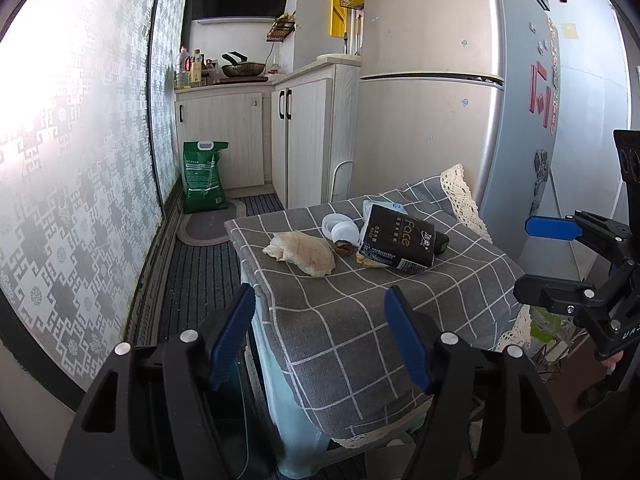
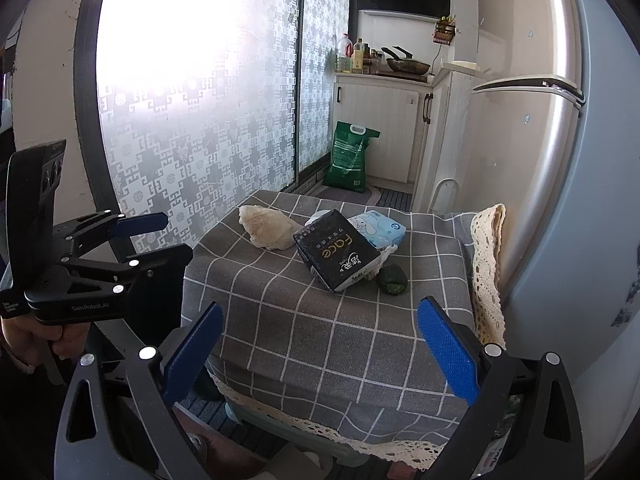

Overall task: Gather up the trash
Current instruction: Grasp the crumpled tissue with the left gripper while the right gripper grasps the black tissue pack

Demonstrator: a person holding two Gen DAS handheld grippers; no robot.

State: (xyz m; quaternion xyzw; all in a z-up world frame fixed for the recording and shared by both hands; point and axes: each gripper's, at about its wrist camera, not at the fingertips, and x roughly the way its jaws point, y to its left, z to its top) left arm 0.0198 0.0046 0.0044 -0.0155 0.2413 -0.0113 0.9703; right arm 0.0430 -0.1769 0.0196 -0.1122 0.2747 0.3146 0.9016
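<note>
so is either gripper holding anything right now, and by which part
Nothing is held. The left gripper and right gripper are both open and empty, short of the trash on the checked cloth.

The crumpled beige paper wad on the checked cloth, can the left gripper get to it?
Probably yes. The crumpled beige paper wad lies just ahead of the left gripper, whose jaws are open and empty, with only bare grey checked cloth between.

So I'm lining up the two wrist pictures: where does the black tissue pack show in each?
Left wrist view: black tissue pack, right of centre on the checked cloth, right of the crumpled paper.
Right wrist view: black tissue pack, at centre, again right of the crumpled paper.
Shared landmark: the green bag on the floor by the cabinets.
</note>
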